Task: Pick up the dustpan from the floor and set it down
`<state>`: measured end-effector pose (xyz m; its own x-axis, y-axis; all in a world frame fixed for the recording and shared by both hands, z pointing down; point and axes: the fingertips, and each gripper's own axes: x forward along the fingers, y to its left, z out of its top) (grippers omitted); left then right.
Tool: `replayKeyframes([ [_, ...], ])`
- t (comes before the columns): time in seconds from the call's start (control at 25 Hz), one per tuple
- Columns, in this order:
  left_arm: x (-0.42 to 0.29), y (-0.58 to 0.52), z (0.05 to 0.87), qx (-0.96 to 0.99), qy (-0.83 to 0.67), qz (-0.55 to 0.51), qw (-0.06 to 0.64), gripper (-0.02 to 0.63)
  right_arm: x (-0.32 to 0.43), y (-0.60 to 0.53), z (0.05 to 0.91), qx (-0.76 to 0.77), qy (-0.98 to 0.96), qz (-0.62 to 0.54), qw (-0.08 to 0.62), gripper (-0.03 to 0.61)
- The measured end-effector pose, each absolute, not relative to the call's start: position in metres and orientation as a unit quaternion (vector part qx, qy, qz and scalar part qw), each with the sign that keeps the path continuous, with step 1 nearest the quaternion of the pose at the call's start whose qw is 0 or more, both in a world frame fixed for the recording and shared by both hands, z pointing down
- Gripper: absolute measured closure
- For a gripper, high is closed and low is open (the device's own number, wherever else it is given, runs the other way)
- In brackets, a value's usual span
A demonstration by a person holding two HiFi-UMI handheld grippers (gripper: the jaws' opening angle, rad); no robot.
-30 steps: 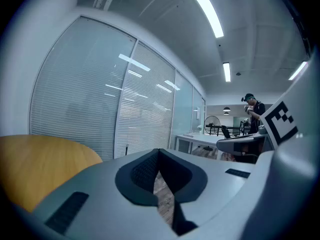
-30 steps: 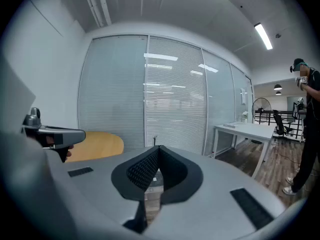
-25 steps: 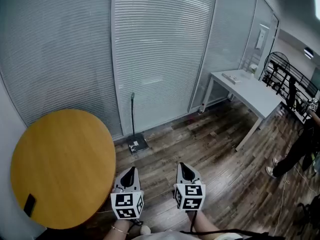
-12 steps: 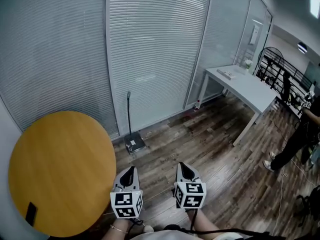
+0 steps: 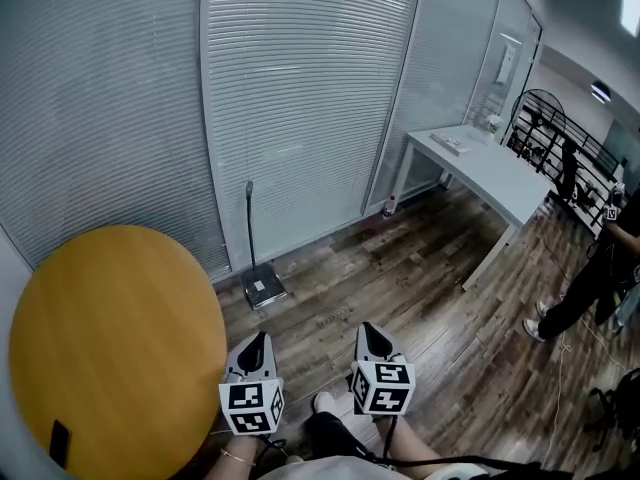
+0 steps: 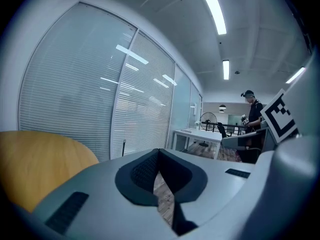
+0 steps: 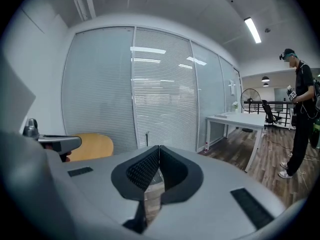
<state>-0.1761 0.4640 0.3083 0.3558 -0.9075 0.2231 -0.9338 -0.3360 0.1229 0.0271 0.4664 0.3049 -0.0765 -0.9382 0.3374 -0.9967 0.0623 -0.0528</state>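
Observation:
The dustpan (image 5: 263,287) stands on the wood floor by the blind-covered glass wall, its thin black handle (image 5: 249,223) rising upright. In the left gripper view only the handle (image 6: 124,148) shows, and in the right gripper view the handle (image 7: 147,139) shows far ahead. My left gripper (image 5: 257,341) and right gripper (image 5: 371,333) hover side by side well short of the dustpan, both shut with nothing between the jaws. The jaws meet at their tips in each gripper view.
A round yellow table (image 5: 110,338) sits at the left, close to my left gripper. A white desk (image 5: 487,173) stands at the right back. A person (image 5: 600,268) stands at the far right near a black rack (image 5: 560,148). My shoe (image 5: 325,404) shows below.
The view has shifted forward and left: the dustpan and round table have slid leftward and slightly down in the head view. Both grippers stayed shut and level together; a shoe has come into view.

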Motion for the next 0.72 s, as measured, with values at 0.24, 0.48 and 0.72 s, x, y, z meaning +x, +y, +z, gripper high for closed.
replayKeyframes([
  [0.24, -0.167, 0.409, 0.312, 0.806, -0.577, 0.06, 0.118, 0.597, 0.037, 0.407, 0.31, 0.661, -0.729, 0.141, 0.11, 0.546],
  [0.48, -0.144, 0.341, 0.309, 0.795, -0.591, 0.058, 0.122, 0.597, 0.055, 0.334, 0.31, 0.642, -0.744, 0.142, 0.12, 0.546],
  [0.72, -0.119, 0.292, 0.314, 0.787, -0.601, 0.064, 0.125, 0.597, 0.08, 0.277, 0.314, 0.632, -0.752, 0.147, 0.119, 0.546],
])
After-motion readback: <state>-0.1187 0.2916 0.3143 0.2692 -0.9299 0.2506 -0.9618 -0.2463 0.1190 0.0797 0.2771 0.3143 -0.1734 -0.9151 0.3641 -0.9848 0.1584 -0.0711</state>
